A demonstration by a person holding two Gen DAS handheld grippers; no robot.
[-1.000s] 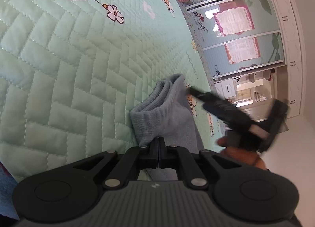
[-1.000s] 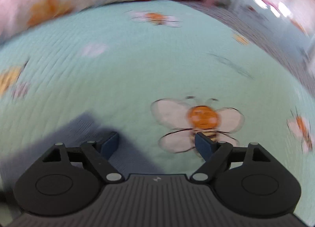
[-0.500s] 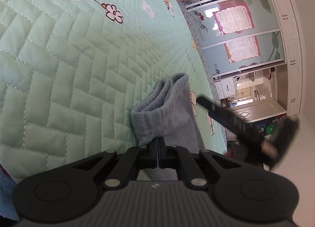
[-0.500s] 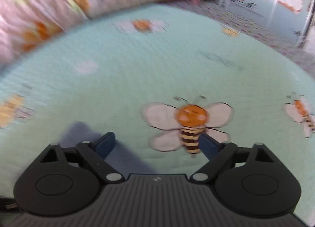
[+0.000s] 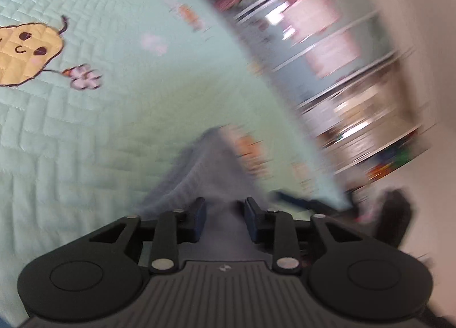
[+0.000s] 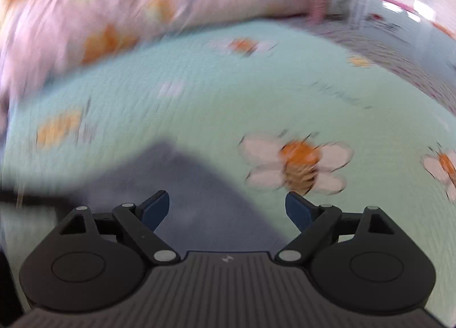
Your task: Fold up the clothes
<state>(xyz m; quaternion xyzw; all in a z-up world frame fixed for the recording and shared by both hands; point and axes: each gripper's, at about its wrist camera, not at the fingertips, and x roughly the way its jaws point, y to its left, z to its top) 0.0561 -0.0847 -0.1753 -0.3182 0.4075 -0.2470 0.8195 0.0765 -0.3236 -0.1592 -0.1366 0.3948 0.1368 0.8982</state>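
Left tongs [image 5: 223, 218], pressed shut on the cloth in the earlier frames, are now parting: a narrow gap shows between the dark pads, grey fabric lies in that gap, and the pads no longer seem to press it. The left view has swung and is smeared with motion blur.

Grey ribbed knit garment, folded into a thick wedge [image 5: 199, 174]: lower centre of the left view, running from between the pads up toward mid-frame, lying on the pale green quilted bedspread with cartoon prints [image 5: 94, 128]. In the right view it shows as a blurred grey-blue patch in the lower left and centre.

Right tongs [image 6: 227, 208]: spread wide, blue pads well apart, nothing pinched. The left pad hangs over the grey patch, the right pad over the spread just below the printed orange-and-white bee [image 6: 296, 163]. From the left view the right tool shows as a dark blur at the lower right edge.

Step in hand, by my reading: letting go after a fold has been laid down. Next move likely calls for the left tongs to clear the cloth without dragging it, then a fresh grip on an edge for another fold or to smooth it.

Writing: none legible. Pink panels at the upper right of the left view are too blurred to read.
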